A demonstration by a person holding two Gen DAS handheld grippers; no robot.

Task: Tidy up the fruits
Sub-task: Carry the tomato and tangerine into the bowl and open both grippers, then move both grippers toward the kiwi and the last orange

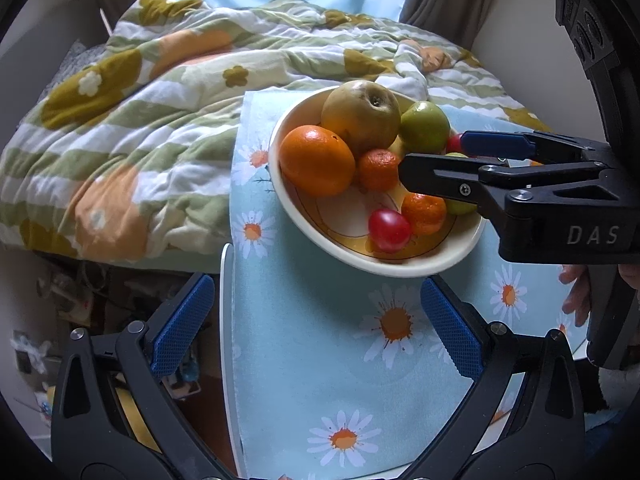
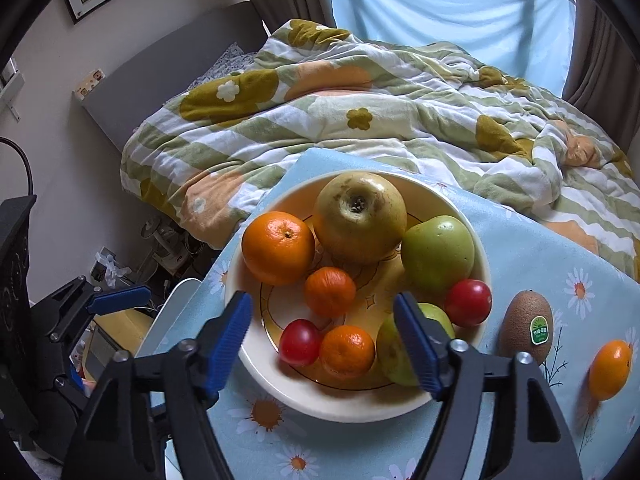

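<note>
From my right gripper (image 2: 322, 340) I see its jaws spread wide and empty over the near rim of the bowl (image 2: 340, 410), which fills the centre of the frame with a pear (image 2: 359, 216), an orange (image 2: 278, 247), a green apple (image 2: 438, 254), small mandarins and red tomatoes. At lower right a kiwi (image 2: 526, 330) and another mandarin (image 2: 610, 369) lie on the daisy cloth (image 2: 540, 248) beside the bowl. My left gripper (image 1: 318, 326) also has its jaws open and empty, low in its frame over the worktop, short of the bowl.

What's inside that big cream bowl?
The bowl holds a pear, a large orange, two mandarins, two green apples and two red fruits. Anything beneath them is hidden.
</note>
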